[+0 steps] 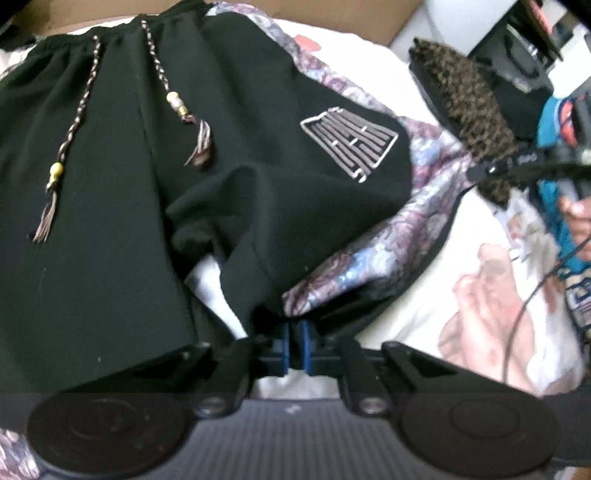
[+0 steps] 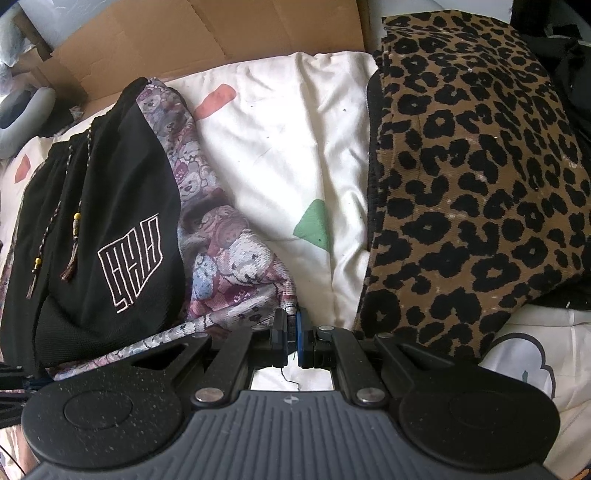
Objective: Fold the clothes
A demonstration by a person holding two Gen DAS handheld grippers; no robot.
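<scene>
Black shorts [image 1: 110, 184] with a white logo [image 1: 349, 142], braided drawstrings and bear-print side panels lie on a white bedsheet [image 1: 424, 266]. My left gripper [image 1: 294, 328] is shut on the hem of the right leg, where black cloth meets the bear-print panel [image 1: 369, 251]. In the right wrist view the shorts [image 2: 110, 206] lie at left. My right gripper [image 2: 291, 325] is shut on the corner of the bear-print panel [image 2: 236, 266]. The right gripper also shows in the left wrist view at the far right [image 1: 480, 171].
A folded leopard-print garment [image 2: 461, 184] lies to the right on the sheet [image 2: 295, 147]. Cardboard [image 2: 221, 29] stands behind the bed. A grey cushion [image 2: 22, 110] sits at far left. A hand and cable [image 1: 576, 221] are at the right edge.
</scene>
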